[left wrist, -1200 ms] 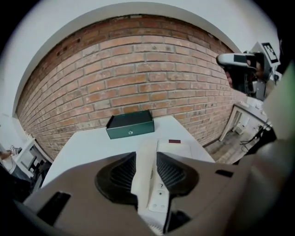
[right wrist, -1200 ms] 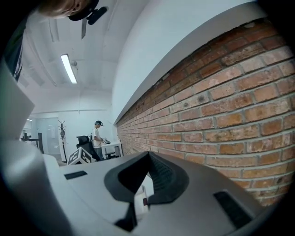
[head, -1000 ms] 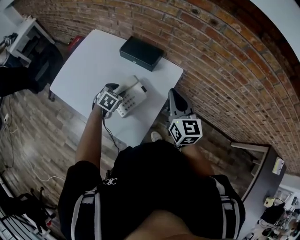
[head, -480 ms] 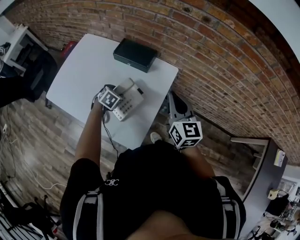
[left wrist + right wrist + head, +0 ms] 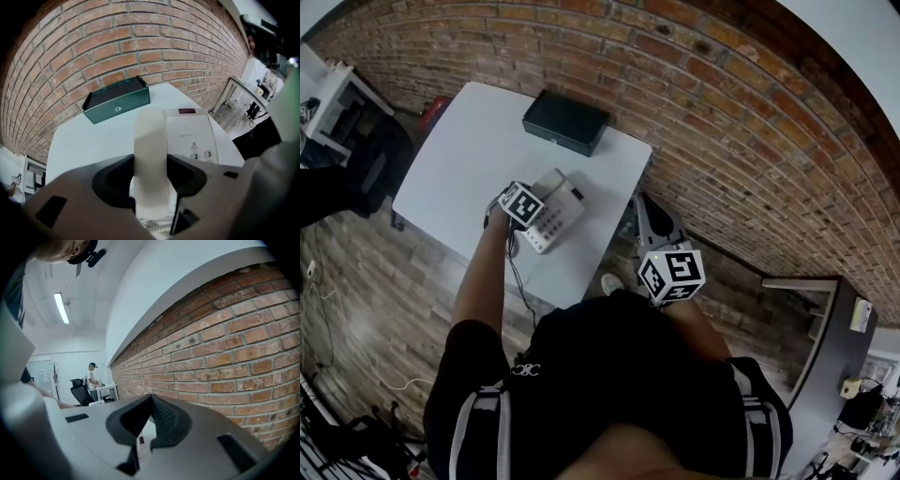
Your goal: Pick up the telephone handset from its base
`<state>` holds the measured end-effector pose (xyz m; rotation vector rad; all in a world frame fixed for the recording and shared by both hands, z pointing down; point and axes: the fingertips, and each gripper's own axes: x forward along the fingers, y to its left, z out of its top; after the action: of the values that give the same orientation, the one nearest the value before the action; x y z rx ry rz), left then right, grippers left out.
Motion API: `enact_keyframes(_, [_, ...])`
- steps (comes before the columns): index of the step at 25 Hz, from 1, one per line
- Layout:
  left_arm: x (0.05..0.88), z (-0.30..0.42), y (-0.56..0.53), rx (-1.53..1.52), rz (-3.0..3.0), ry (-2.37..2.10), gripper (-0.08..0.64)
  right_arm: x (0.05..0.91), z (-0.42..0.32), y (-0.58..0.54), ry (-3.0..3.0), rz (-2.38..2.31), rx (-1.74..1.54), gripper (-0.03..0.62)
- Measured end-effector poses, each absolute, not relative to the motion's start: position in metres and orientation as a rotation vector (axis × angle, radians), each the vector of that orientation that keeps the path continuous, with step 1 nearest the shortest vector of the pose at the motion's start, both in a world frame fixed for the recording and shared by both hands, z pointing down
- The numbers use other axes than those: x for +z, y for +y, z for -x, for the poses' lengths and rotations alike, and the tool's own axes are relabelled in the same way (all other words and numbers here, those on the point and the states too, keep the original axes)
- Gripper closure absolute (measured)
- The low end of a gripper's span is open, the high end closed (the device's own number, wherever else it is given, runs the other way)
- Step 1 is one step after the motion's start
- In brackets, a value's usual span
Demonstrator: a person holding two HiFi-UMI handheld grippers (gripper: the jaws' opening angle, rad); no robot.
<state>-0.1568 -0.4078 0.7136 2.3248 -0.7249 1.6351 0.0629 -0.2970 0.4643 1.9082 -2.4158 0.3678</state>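
Observation:
A white telephone base (image 5: pixel 561 208) lies near the front edge of the white table (image 5: pixel 459 159). In the left gripper view its white handset (image 5: pixel 150 140) rests along the left side of the base (image 5: pixel 190 133), beside the number keys. My left gripper (image 5: pixel 150 164) points steeply down, one jaw on each side of the handset. Its jaws have just been closing, and the pads now sit against both sides of the handset. From the head view, the left gripper (image 5: pixel 527 208) and its marker cube hide the handset. My right gripper (image 5: pixel 645 194) is off the table's right edge, shut and holding nothing (image 5: pixel 149 399).
A black box (image 5: pixel 566 122) stands at the table's far edge, against the brick wall (image 5: pixel 722 122); it also shows in the left gripper view (image 5: pixel 117 105). A dark cable (image 5: pixel 517 272) drops over the table's front edge. A desk and chair (image 5: pixel 356 122) stand at the left.
My left gripper has come down closer over the left side of the phone. The right gripper has stayed where it was beside the table.

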Motion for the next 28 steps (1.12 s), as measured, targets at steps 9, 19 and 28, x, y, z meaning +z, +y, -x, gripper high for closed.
enact_keyframes(9, [0.699,0.158,-0.407,1.627,-2.363,-0.856,0.350,0.461,-0.064,-0.297,-2.442,-1.892,0.359,0.595])
enact_keyframes(19, [0.653,0.171,-0.395,1.460,-2.426,-1.069,0.350,0.455,-0.038,-0.301,-2.542,-1.795,0.355,0.595])
enact_keyframes(28, [0.594,0.188,-0.383,1.239,-2.456,-1.275,0.350,0.451,-0.005,-0.308,-2.645,-1.659,0.341,0.595])
